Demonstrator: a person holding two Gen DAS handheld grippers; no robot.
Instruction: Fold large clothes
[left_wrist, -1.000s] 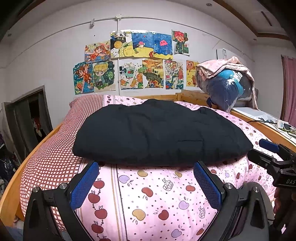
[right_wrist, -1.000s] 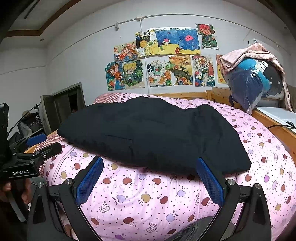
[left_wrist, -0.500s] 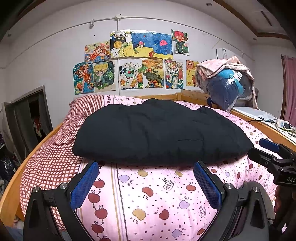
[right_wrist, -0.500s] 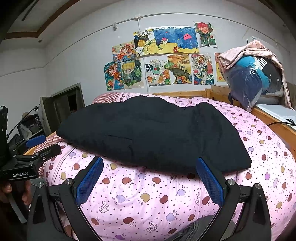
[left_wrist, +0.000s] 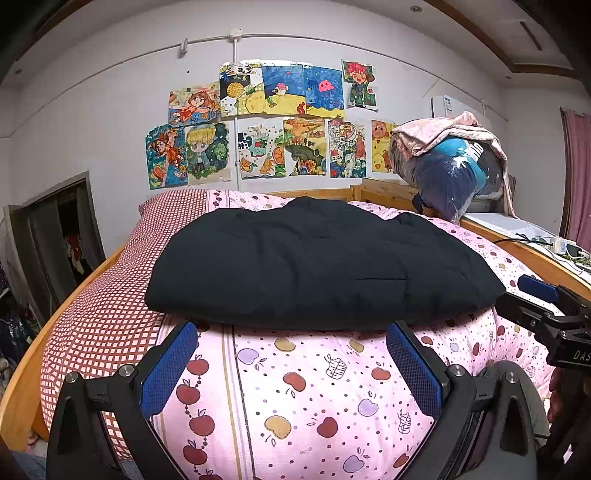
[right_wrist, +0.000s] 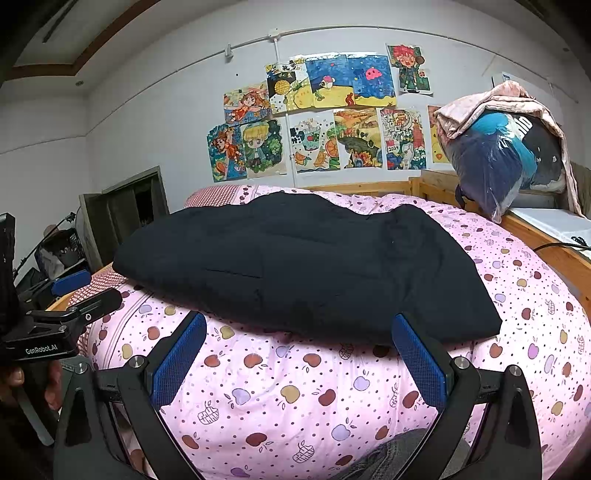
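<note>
Both jaws spread and empty, the left hand-held gripper (left_wrist: 290, 363) and right hand-held gripper (right_wrist: 299, 356) face the black garment (left_wrist: 314, 262) lying crosswise on the bed (left_wrist: 295, 384) just ahead, neither clearly nearer.

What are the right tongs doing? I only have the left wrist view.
Observer: The right tongs are open with nothing between them, pointed at the near edge of the black garment.
Operator: Anything below them?
Observer: Grey fabric shows at the bottom edge, under the pink quilt.
Operator: How do my left tongs look from there?
Observer: The left tongs are at the far left, clear of the garment; the side reads GenRobot.AI.
</note>
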